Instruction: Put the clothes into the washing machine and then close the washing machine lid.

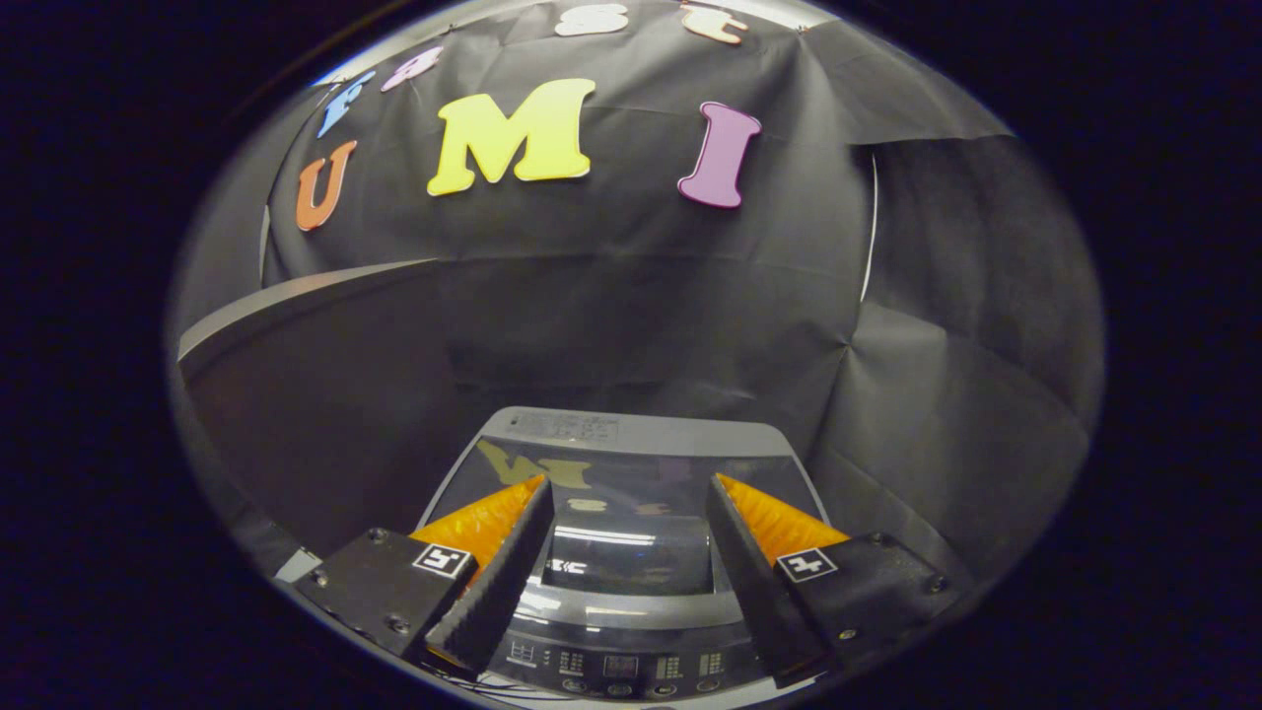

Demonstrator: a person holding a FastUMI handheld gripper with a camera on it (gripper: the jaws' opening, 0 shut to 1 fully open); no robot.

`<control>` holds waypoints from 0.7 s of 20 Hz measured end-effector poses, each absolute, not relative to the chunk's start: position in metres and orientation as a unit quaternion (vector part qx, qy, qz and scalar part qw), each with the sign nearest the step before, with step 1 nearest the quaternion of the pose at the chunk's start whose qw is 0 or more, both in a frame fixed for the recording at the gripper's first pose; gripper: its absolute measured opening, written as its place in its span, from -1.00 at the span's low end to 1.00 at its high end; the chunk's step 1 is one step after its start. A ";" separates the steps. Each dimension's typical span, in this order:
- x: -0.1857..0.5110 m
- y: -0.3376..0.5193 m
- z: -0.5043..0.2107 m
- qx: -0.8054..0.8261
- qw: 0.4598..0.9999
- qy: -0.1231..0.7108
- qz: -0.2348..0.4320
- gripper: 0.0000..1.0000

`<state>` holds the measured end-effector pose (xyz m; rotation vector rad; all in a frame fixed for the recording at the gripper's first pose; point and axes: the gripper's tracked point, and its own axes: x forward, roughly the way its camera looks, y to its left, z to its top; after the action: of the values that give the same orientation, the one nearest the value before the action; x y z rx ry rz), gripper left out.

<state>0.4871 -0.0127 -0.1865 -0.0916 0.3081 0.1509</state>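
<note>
Your tongs (627,493) hang released and empty above the washing machine (621,552) at lower centre; its lid (631,513) looks closed, so you risk scraping it.

Orange-black tongs (628,485) — grey washing machine (631,434).

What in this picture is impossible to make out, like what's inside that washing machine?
- Inside of the washing machine: gripper view, hidden by the shut dark glass lid, which mirrors the wall.
- Control panel: markings too small, partly covered by the open tool.
- Clothes: whether any are inside cannot be told.
- Machine front and base: cut off below the tool's fingers.
</note>
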 end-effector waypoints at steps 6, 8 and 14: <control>0.371 -0.029 -0.200 -0.046 0.987 0.145 0.055 0.95; 0.319 -0.037 -0.193 -0.042 0.990 0.130 0.036 0.95; 0.167 -0.046 -0.171 -0.024 0.995 0.097 -0.009 0.98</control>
<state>0.1675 -0.0459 -0.1706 -0.0476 0.1948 -0.0175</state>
